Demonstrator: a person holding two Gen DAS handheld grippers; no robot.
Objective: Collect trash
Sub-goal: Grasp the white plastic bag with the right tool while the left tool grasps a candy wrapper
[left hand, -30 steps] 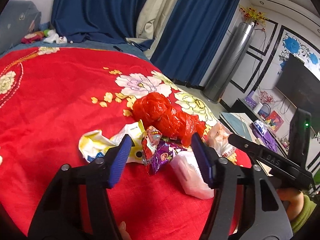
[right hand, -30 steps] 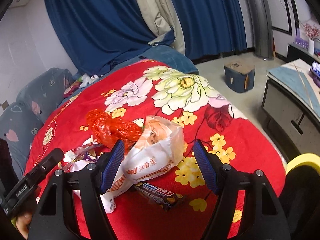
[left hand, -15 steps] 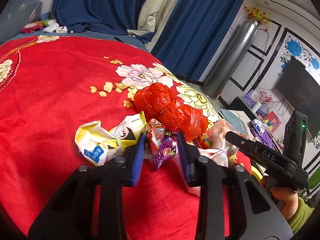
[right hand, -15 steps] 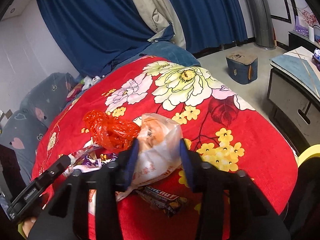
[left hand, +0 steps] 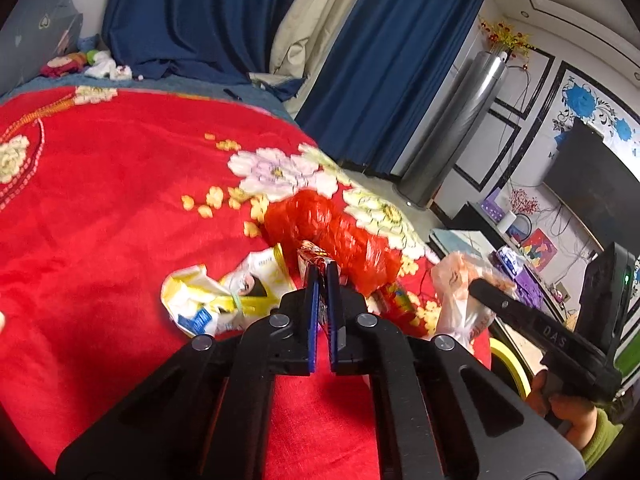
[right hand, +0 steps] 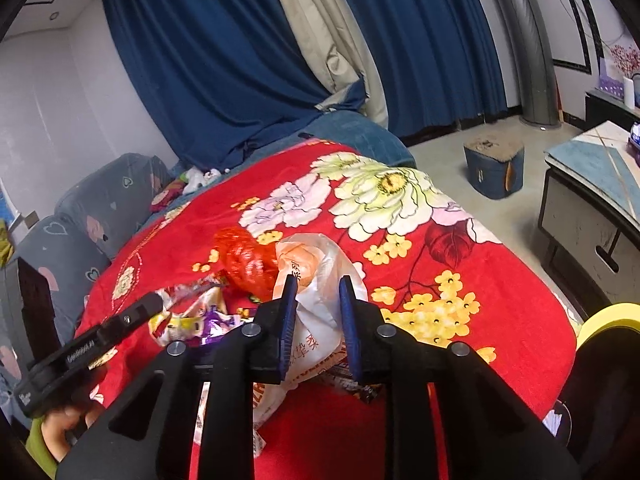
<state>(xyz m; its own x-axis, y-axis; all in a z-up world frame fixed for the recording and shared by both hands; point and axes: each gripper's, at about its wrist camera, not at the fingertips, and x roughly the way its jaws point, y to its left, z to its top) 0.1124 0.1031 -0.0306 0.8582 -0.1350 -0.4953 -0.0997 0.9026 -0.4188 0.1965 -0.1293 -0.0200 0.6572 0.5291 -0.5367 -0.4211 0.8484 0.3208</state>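
A heap of trash lies on the red floral blanket (left hand: 100, 208), with the crumpled red plastic bag (left hand: 332, 236) as its landmark. Just in front of that bag, the left gripper (left hand: 321, 276) reaches in low and level, its jaws pressed nearly together on a small foil snack wrapper (left hand: 314, 254); a yellow-and-white wrapper (left hand: 218, 300) lies to the bag's left. To the bag's right, the right gripper (right hand: 318, 296) angles forward and down, jaws pinching a white printed plastic bag (right hand: 316, 264).
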